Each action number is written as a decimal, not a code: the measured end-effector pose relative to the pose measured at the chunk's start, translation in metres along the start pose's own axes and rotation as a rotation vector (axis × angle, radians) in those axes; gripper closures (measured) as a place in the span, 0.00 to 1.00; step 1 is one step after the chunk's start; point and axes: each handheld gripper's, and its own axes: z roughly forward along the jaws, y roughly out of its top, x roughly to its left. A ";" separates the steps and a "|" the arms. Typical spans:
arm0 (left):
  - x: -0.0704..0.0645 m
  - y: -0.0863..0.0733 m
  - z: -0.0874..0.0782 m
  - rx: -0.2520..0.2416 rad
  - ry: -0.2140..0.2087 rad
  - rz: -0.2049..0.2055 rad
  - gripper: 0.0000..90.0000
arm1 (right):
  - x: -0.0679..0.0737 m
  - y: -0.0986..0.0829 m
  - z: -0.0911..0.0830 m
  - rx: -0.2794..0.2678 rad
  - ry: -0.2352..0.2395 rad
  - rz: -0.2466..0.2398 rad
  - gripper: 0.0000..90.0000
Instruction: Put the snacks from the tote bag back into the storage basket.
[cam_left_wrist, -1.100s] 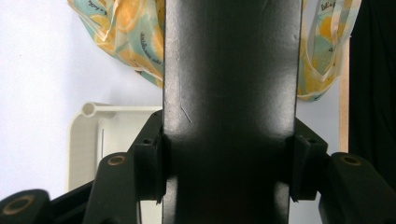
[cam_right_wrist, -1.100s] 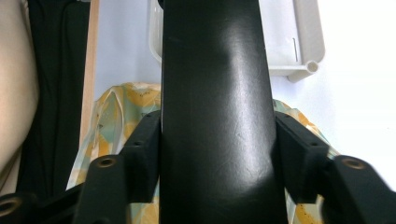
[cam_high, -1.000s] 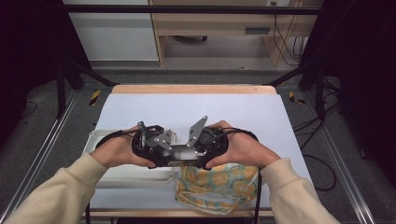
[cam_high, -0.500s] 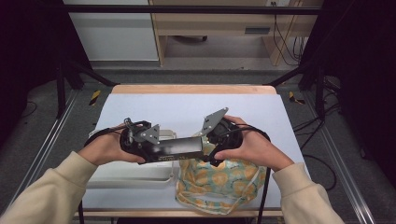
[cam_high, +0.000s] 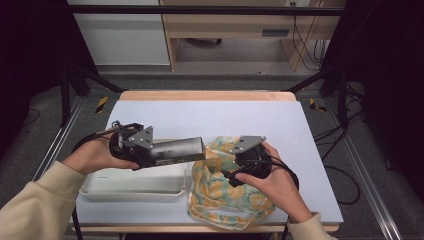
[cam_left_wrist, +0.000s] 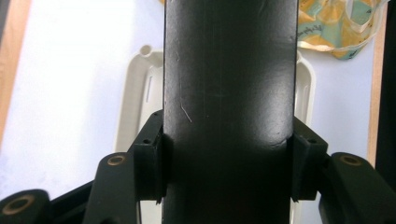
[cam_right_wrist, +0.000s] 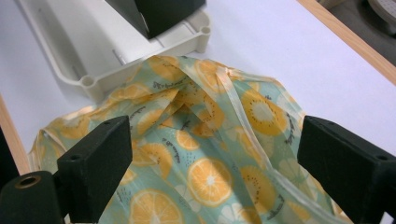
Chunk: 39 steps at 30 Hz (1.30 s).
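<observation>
The left claw (cam_high: 150, 152) is clamped on a dark metal tube (cam_high: 177, 150), holding it level above the white tray (cam_high: 130, 182). The right claw (cam_right_wrist: 215, 163) gapes wide over the fruit-print bag (cam_high: 220, 200), which lies crumpled on the surface (cam_high: 210, 115) beside the tray.

Dark grey box (cam_high: 177, 150); white tray (cam_high: 132, 181); bag (cam_high: 225, 195) teal w/ orange citrus print.

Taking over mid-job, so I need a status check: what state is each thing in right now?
Left gripper: shut on the dark box, held above the tray.
Dark box: lifted, lying level, pointing toward the bag.
Right gripper: open, over the bag.
Bag: crumpled on the table.
Tray: upright on the table.
</observation>
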 end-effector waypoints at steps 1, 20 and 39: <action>0.001 -0.003 -0.003 -0.005 0.006 -0.006 0.48 | -0.001 -0.003 -0.001 -0.005 -0.009 0.017 0.11; 0.001 -0.044 -0.011 0.045 0.038 -0.037 0.48 | -0.017 -0.077 -0.021 -0.126 -0.234 0.288 0.10; -0.002 -0.066 0.002 0.069 0.054 -0.029 0.48 | -0.040 -0.151 -0.036 -0.169 -0.384 0.458 0.09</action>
